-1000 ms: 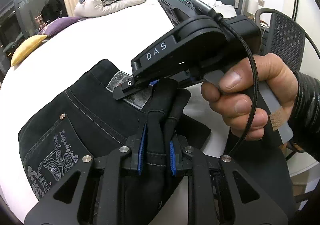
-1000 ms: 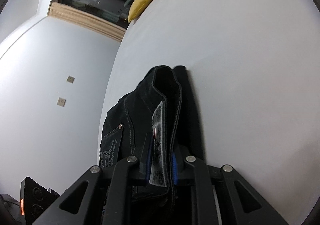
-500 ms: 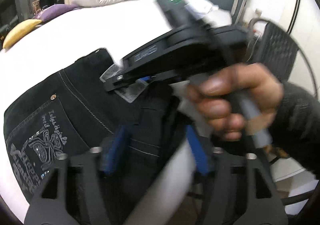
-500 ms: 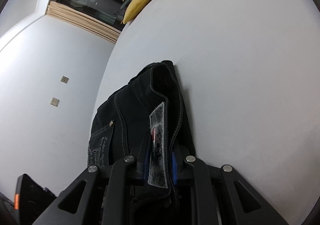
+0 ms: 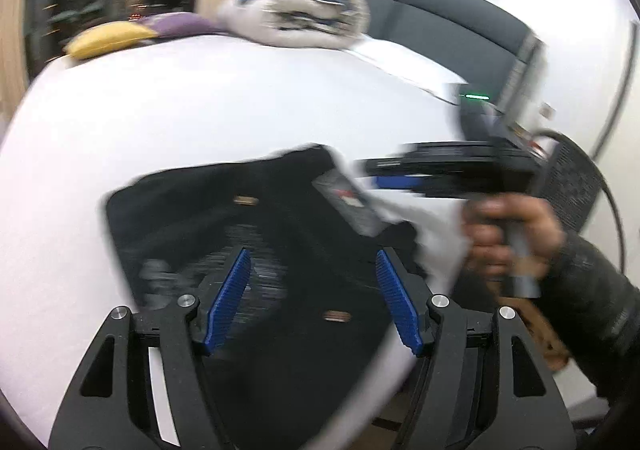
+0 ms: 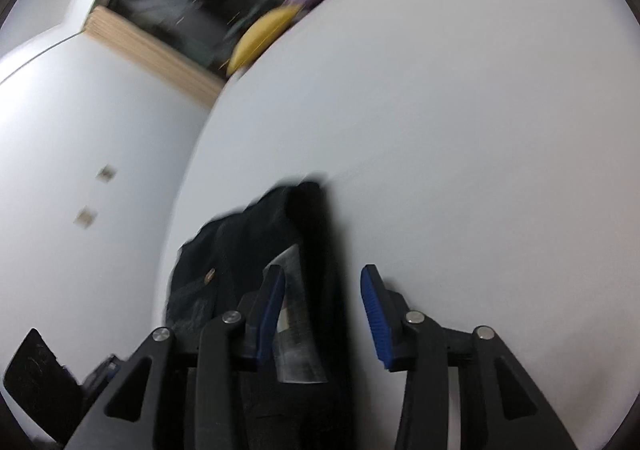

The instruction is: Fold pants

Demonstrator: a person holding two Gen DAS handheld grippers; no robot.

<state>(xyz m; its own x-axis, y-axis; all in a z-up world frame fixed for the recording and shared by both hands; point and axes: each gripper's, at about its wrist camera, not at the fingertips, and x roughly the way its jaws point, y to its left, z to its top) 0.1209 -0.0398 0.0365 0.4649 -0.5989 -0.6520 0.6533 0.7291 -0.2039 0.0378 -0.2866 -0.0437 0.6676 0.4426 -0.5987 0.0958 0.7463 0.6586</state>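
Observation:
The black folded pants (image 5: 248, 217) lie flat on the white bed (image 5: 200, 101), with a grey label (image 5: 348, 205) near their right corner. My left gripper (image 5: 312, 294) is open above them, holding nothing. My right gripper (image 5: 396, 181) shows at the right of the left wrist view, in a hand, beside the label. In the right wrist view the right gripper (image 6: 322, 308) is open, and the pants (image 6: 280, 242) and label (image 6: 296, 314) lie between and under its blue pads (image 6: 374, 314). Both views are blurred.
A rolled beige blanket (image 5: 296, 17), a yellow pillow (image 5: 108, 41) and a purple pillow (image 5: 176, 23) sit at the bed's far edge. A dark headboard (image 5: 440, 17) stands behind. A black mesh chair (image 5: 576, 185) is at the right. A white wall (image 6: 80, 169) is left of the bed.
Both grippers have opened and let go of the pants, which now lie flat on the bed. Both grippers have pulled back.

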